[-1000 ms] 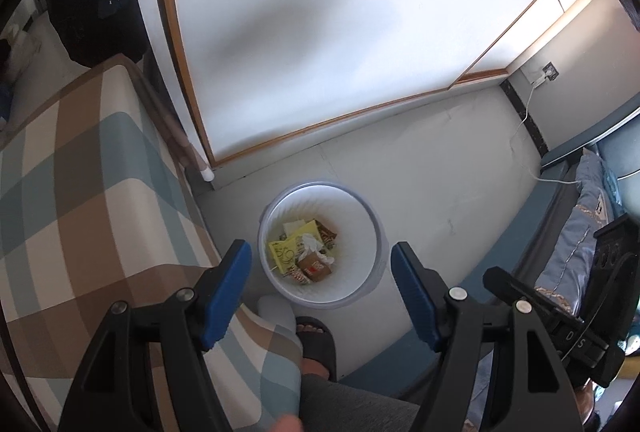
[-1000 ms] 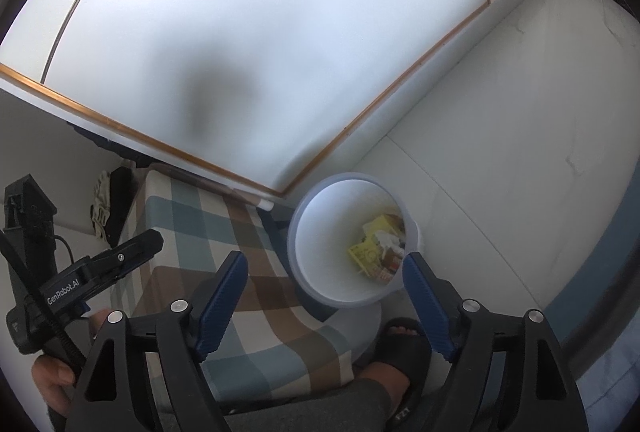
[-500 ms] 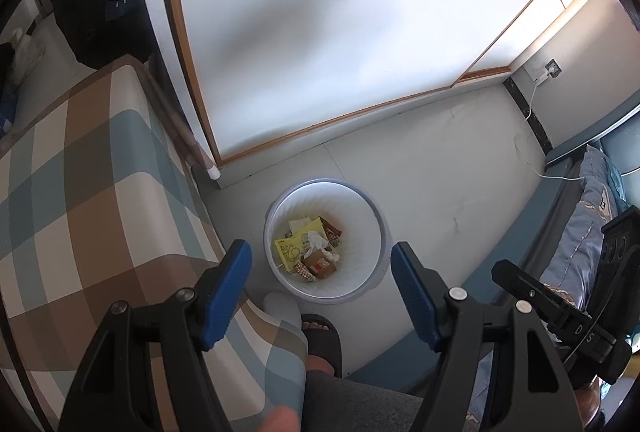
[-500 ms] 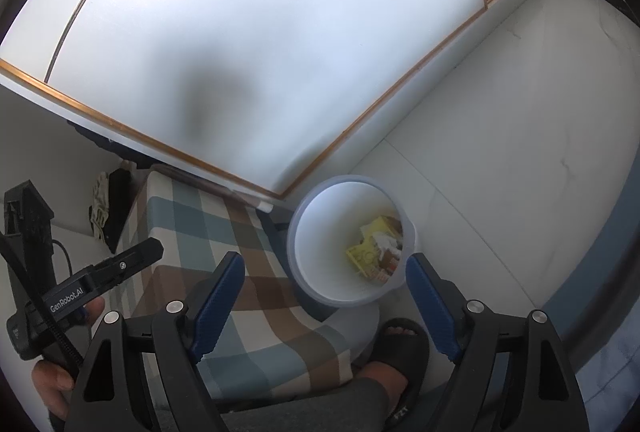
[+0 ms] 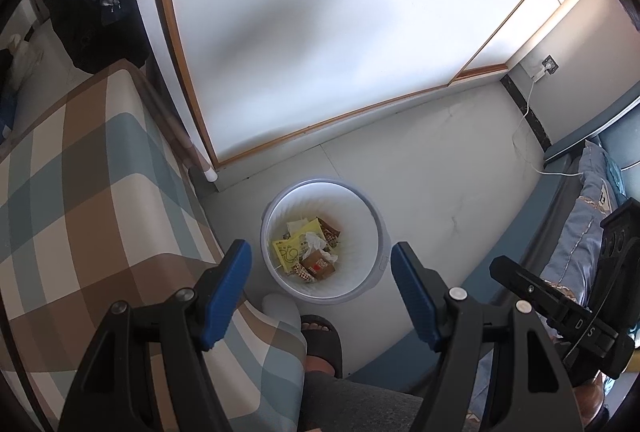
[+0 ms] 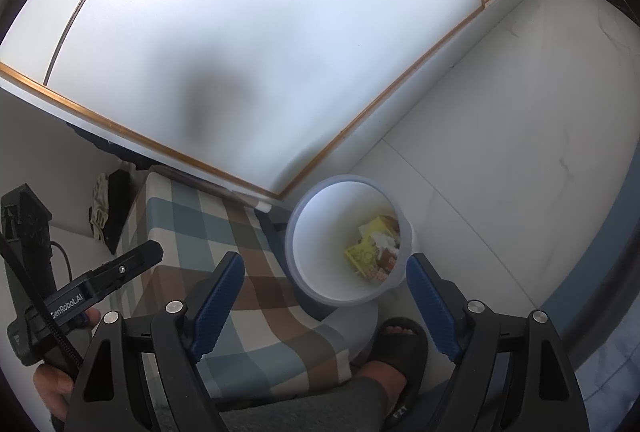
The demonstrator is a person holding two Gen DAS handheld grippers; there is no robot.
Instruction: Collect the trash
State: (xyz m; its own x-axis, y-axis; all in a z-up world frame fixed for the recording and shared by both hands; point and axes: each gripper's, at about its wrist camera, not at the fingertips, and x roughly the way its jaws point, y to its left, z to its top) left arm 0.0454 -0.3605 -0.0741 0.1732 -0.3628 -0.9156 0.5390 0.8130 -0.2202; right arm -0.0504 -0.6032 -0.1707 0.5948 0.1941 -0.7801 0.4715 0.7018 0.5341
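A white round trash bin (image 5: 380,232) stands on the floor, holding trash: a yellow wrapper (image 5: 289,252), crumpled tissue (image 5: 314,242) and a brown packet (image 5: 318,266). My left gripper (image 5: 322,292) is open and empty, held high above the bin. My right gripper (image 6: 324,296) is open and empty, also high above the bin (image 6: 304,248); the trash (image 6: 372,252) shows inside it. Each gripper shows at the edge of the other's view.
A checked blue, brown and cream cushioned seat (image 5: 80,191) lies left of the bin. A white sliding door with wooden trim (image 5: 320,31) stands behind. The person's sandalled foot (image 5: 320,340) is by the bin. A blue bed (image 5: 580,211) and charger cable (image 5: 524,135) are at right.
Both grippers have risen slightly and shifted; the bin looks a little smaller and lower in view. Both stay open and empty.
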